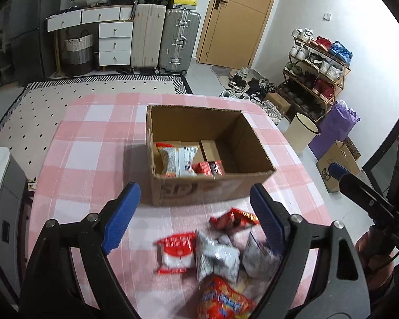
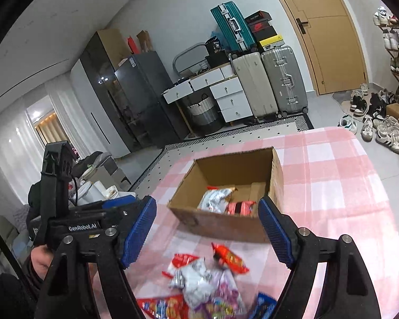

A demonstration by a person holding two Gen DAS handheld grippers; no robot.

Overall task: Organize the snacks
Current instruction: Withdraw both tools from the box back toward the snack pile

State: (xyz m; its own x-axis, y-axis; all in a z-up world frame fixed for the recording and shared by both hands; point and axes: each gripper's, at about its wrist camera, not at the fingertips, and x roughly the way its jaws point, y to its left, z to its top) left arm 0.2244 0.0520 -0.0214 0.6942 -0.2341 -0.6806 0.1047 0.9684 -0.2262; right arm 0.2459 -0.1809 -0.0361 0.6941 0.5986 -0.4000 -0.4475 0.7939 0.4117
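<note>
Both tools gape empty; cardboard box (image 1: 212,186) holds two snack packets (image 1: 191,162).

- "GenRobot.AI" in white letters, on the black body of the left gripper (image 2: 84,227), at near left in the right wrist view.
- Large letters, perhaps "SF", half hidden, on the near wall of the cardboard box (image 1: 173,190).
- Print on the snack packets (image 1: 218,255): blurred, not readable.

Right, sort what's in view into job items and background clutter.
Job:
cardboard box
two packets in the box
loose snack packets on the checked tablecloth
left gripper and right gripper, both open and empty

Clutter:
suitcases
shoe rack
drawers
bin
</note>
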